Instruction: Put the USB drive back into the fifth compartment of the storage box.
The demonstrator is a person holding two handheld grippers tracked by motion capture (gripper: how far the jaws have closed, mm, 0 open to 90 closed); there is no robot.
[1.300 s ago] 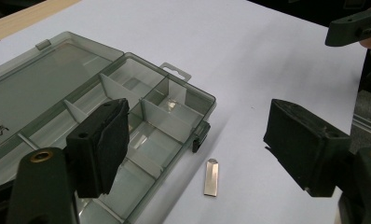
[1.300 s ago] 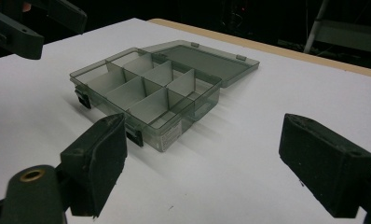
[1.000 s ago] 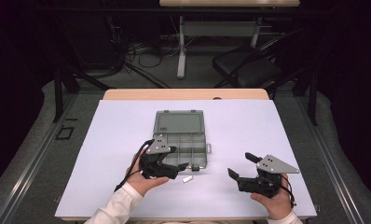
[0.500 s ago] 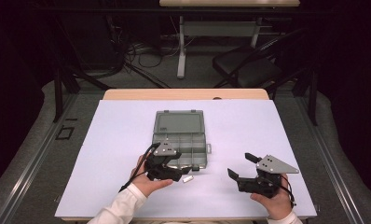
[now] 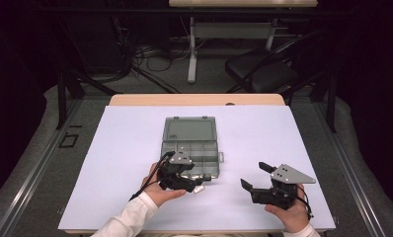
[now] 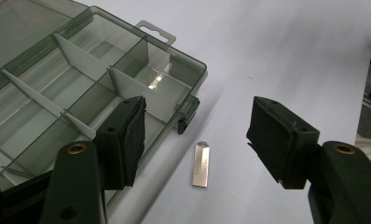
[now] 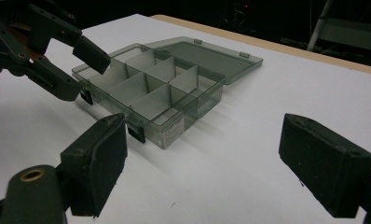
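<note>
A clear grey compartment box (image 5: 197,157) lies open on the white table, its lid (image 5: 188,129) folded back. A small flat metal piece (image 5: 199,189) lies on the table just off the box's near right corner (image 6: 193,74). My left gripper (image 5: 197,183) is open and hovers over the metal piece (image 6: 201,164), which lies between the two jaws without touching them; one jaw overlaps the box's edge. My right gripper (image 5: 254,176) is open and holds nothing, near the front right of the table. The right gripper view shows the box (image 7: 174,126) ahead and the left gripper (image 7: 91,77) beyond it.
The white tabletop (image 5: 130,148) has wide bare areas left and right of the box. A wooden strip (image 5: 194,99) marks the far edge. Beyond it stand a black chair (image 5: 263,74), a desk leg (image 5: 191,49) and floor cables (image 5: 135,59).
My left gripper has moved to the right, from in front of the box to over the metal piece. The right gripper has stayed in place.
</note>
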